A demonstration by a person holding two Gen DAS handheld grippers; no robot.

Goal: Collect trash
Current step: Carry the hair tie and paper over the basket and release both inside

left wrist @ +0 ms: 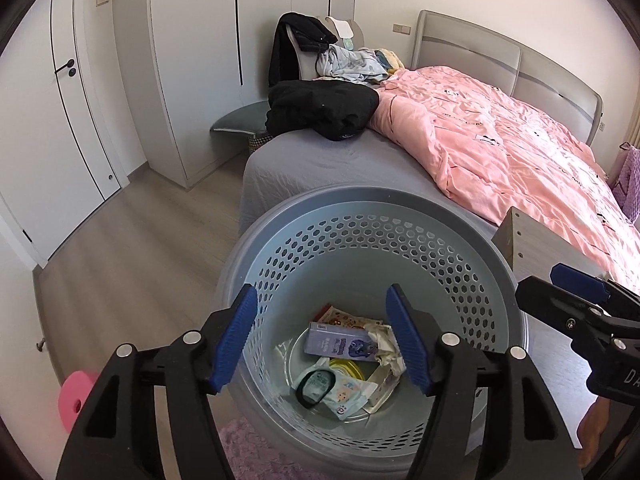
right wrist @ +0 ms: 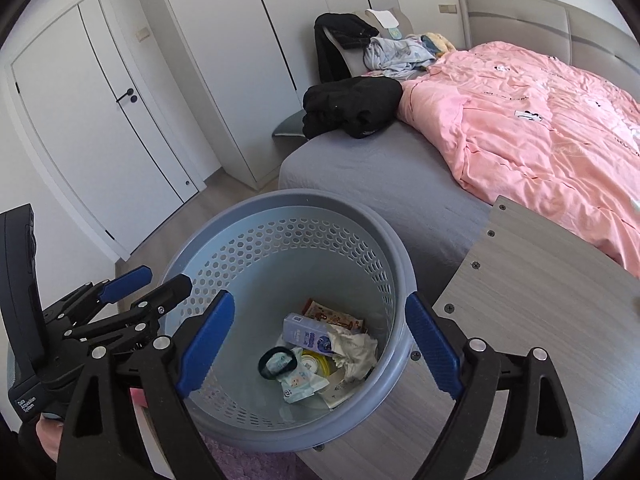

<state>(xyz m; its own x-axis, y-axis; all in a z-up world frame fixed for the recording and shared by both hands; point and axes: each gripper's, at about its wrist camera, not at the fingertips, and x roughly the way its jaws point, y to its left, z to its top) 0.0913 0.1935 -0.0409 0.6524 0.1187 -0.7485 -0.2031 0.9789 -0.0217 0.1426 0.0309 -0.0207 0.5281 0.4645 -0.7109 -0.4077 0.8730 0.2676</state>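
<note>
Bedroom, basket beside bed. Left gripper [left wrist: 322, 334] and right gripper [right wrist: 320, 346] both hung over the basket [right wrist: 240, 216], jaws wide, nothing held. Trash [right wrist: 316, 354] lay at its bottom. Drop step judged done; next: locate remaining litter.

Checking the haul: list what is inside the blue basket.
Inside the blue basket: purple carton, crumpled tissue, red wrapper, black ring, yellow lid, printed packet. Anything beneath is hidden.
</note>
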